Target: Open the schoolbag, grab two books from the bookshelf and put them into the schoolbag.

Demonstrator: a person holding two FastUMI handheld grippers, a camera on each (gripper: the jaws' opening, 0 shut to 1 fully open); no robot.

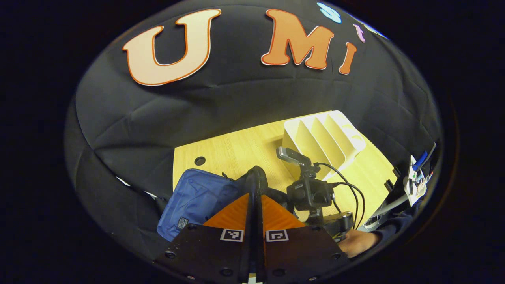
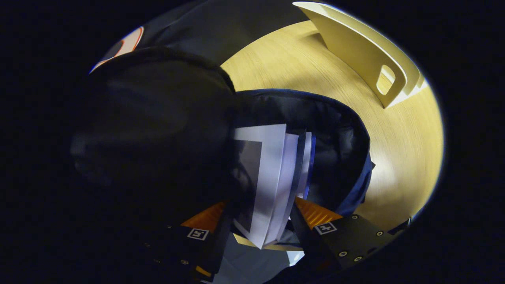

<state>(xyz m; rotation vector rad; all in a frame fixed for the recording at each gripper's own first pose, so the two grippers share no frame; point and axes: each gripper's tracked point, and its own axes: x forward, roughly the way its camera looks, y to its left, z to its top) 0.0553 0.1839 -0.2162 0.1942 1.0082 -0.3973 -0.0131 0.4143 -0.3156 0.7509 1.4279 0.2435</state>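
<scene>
The blue schoolbag [image 1: 197,197] lies on the wooden table, and my left gripper [image 1: 255,195] is shut on a black edge of its opening [image 1: 256,177], holding it up. In the right gripper view the bag's mouth [image 2: 335,118] gapes, showing the dark lining. My right gripper [image 2: 264,209] is shut on two books [image 2: 272,173], held edge-on with white pages showing, their far ends inside the opening. The cream bookshelf [image 1: 327,138] stands behind the bag with its slots bare; it is also seen at the upper right as the bookshelf's side wall [image 2: 367,47].
The wooden table [image 1: 236,150] has a round cable hole [image 1: 199,160] near its back left. The camera [image 1: 309,193] on the right gripper, its cables and a hand [image 1: 357,240] sit just right of the bag. Bare tabletop [image 2: 394,138] lies between bag and shelf.
</scene>
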